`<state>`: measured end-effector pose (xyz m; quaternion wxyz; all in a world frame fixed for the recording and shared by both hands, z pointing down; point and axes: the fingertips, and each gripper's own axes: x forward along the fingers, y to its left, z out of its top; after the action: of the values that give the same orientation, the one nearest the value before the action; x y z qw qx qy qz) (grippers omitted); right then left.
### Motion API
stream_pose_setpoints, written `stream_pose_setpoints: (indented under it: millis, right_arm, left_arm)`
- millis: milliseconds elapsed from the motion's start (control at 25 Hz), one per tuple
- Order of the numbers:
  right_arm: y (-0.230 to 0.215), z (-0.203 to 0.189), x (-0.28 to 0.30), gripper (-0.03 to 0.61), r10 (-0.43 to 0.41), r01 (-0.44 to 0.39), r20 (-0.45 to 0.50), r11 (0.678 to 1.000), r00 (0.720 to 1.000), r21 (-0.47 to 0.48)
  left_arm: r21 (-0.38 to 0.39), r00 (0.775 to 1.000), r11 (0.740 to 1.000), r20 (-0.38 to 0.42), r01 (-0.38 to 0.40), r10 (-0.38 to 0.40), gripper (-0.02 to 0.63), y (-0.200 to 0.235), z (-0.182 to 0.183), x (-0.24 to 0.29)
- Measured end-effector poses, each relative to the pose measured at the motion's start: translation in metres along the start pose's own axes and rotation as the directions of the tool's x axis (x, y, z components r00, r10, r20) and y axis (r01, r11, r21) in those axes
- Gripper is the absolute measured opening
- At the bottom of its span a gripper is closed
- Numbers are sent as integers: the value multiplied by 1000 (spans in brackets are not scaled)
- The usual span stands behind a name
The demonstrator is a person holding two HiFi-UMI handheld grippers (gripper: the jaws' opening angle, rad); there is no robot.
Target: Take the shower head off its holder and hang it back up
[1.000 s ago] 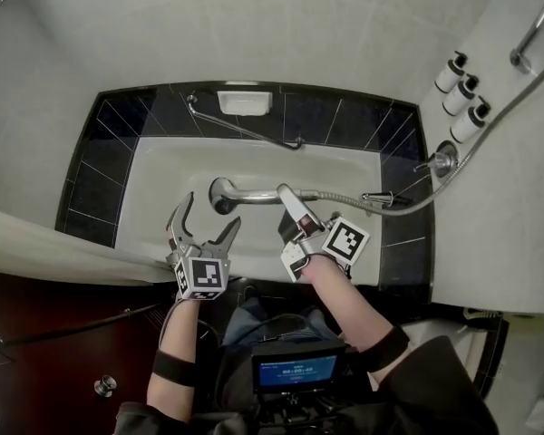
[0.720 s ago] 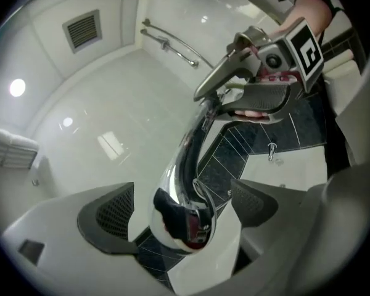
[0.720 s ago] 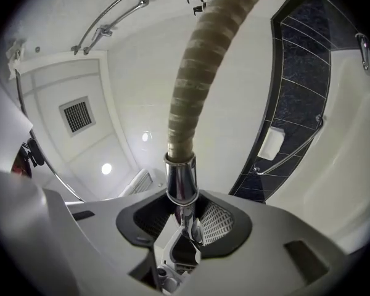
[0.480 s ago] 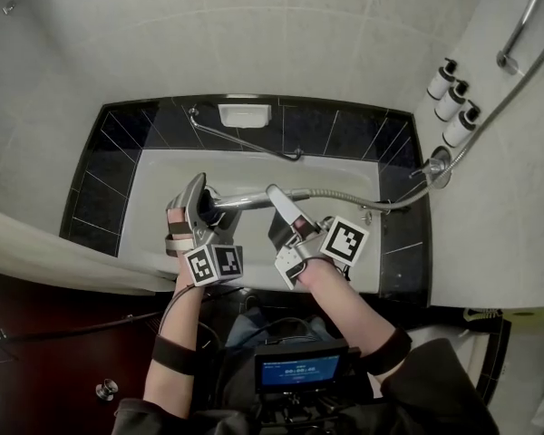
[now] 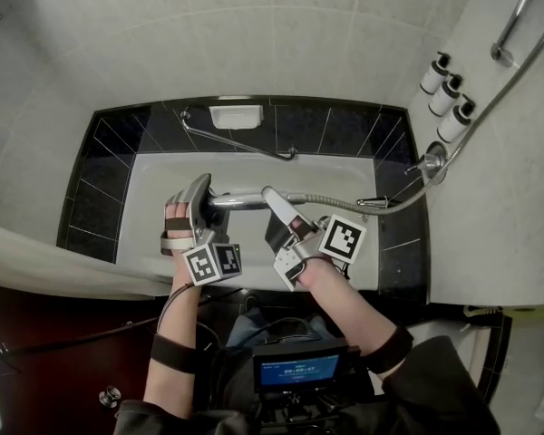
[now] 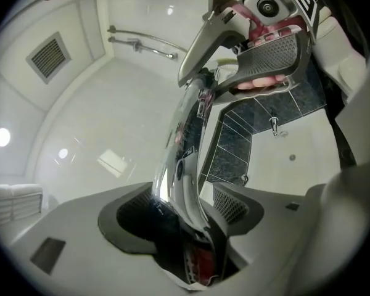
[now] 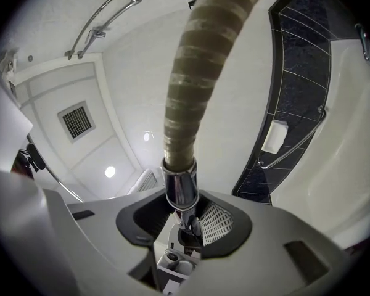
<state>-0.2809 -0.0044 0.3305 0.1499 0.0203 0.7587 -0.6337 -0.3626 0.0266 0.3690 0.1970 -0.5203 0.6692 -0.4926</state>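
Left hand-held gripper [image 5: 190, 207] moved onto shower head [image 5: 238, 201], jaws closing, white tub [image 5: 254, 166]

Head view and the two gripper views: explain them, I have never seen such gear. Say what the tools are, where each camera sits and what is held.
No robot here: a person holds a hand-operated clamp in each hand. The head view comes from a camera on the person's head, looking down into a white bathtub, with three bottles on the wall at right. Each gripper view looks along that tool's own jaws. The right gripper is clamped on the shower head at its handle end, where the hose joins. The left gripper has just been closing its jaws around the head's wide end; whether its pads press yet is unclear.
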Motion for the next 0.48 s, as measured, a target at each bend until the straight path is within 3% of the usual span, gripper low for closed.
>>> stream_pose_setpoints:
  millis: [200,480]
  right_arm:
    - [-10,9,-1,160,-9,9,-8,999,1000,48]
    - [-18,10,-3,166,-23,23,5,997,1000,77]
  left_arm:
    - [31,1000,999,0,17,-17,298,-1,4,10]
    - [0,1000,1000,2,16,-16,291,-4,4,11]
